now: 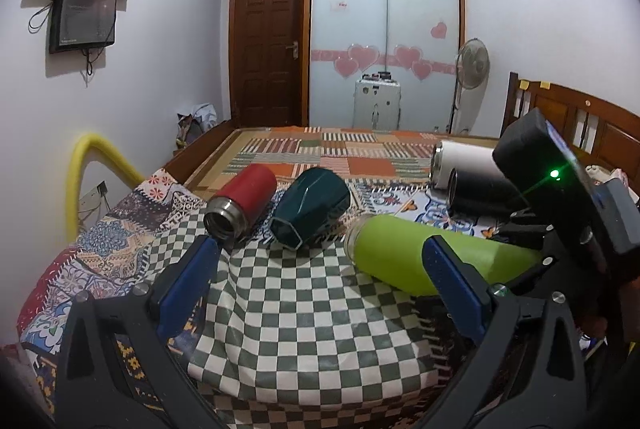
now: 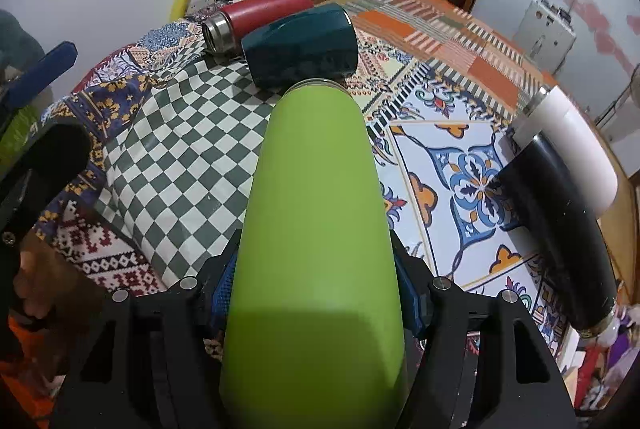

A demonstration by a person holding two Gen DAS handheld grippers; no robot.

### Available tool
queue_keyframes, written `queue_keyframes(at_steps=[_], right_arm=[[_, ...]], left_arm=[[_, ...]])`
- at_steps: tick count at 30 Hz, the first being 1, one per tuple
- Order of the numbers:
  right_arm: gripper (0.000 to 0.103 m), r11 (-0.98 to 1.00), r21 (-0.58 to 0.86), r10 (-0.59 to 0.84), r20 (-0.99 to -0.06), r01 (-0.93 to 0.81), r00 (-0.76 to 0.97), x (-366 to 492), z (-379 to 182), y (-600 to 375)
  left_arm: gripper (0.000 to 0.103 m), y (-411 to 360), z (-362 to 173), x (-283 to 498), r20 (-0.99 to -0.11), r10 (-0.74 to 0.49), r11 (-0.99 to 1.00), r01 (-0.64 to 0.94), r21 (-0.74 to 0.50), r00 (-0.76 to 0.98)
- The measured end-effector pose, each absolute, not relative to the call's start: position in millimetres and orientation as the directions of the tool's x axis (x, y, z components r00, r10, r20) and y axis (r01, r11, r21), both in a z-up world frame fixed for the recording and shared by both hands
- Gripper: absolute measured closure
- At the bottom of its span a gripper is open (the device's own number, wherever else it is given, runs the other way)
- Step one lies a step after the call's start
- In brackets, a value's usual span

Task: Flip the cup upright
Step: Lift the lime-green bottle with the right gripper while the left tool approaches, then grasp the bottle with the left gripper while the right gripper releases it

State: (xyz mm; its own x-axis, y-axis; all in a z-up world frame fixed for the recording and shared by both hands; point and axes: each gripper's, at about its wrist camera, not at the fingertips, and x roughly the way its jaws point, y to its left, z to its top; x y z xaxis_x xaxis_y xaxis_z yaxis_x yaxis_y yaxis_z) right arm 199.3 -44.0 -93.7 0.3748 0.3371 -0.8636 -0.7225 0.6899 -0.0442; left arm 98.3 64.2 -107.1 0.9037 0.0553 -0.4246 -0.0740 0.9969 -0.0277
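Observation:
A lime green cup (image 2: 316,213) lies on its side, mouth pointing away from me. My right gripper (image 2: 316,281) is shut on its lower body, blue pads (image 2: 228,277) pressed to both sides. The green cup also shows in the left wrist view (image 1: 404,253), lying over the checkered cloth (image 1: 304,301), with the right gripper's body (image 1: 560,189) behind it. My left gripper (image 1: 320,257) is open and empty, its blue fingers (image 1: 188,281) spread over the cloth, just short of the cup.
A red cup (image 1: 240,205), a dark teal cup (image 1: 308,209), a white cup (image 1: 464,161) and a black cup (image 1: 480,193) lie on their sides on the patterned bedspread (image 1: 360,157). A yellow tube (image 1: 80,181) arches at the left. A wooden headboard (image 1: 580,117) stands at the right.

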Motion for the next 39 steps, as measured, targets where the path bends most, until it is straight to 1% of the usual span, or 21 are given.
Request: queue_keyframes(at_steps=[6,9,14,20,24,28,33,36,39], right_arm=[[0.041,0.695,-0.042,0.331,-0.867,-0.718,0.371,196,-103,-44],[0.041,0.693,-0.035,0.362,-0.847,-0.720,0.390,190,-97,-50],[0.039,0.690,-0.012,0.425,-0.803,-0.724,0.419,180,-81,-68],[0.039,0.735,-0.028,0.454,-0.721,-0.677,0.523,165,-58,-111],[0.036,0.798,-0.047,0.427,-0.660,-0.601,0.618,159,-46,-150],[0.033,0.845,-0.027,0.405,-0.621,-0.534,0.671,157,-42,-183],[0.031,0.870,0.030,0.412,-0.594,-0.493,0.691,157,-44,-207],[0.031,0.871,0.065,0.428,-0.583,-0.486,0.690,158,-48,-215],[0.031,0.869,0.088,0.443,-0.576,-0.486,0.687,160,-52,-222]], left_arm=[[0.000,60,-112,109,-0.466,0.039,0.998,-0.058,-0.026,0.884],[0.000,56,-112,114,-0.478,0.047,0.998,-0.063,-0.017,0.877],[0.000,47,-106,128,-0.514,0.018,0.999,-0.039,-0.030,0.857],[0.000,26,-106,158,-0.593,-0.015,0.999,-0.006,-0.033,0.805],[0.000,3,-122,190,-0.684,-0.054,0.998,0.023,-0.054,0.728],[0.000,-11,-125,203,-0.688,-0.082,0.995,0.017,-0.101,0.721],[0.000,-27,-138,225,-0.745,-0.163,0.983,0.044,-0.177,0.646],[0.000,-38,-140,229,-0.758,-0.123,0.990,0.021,-0.143,0.641],[0.000,-43,-140,231,-0.754,-0.135,0.990,0.064,-0.123,0.643]])
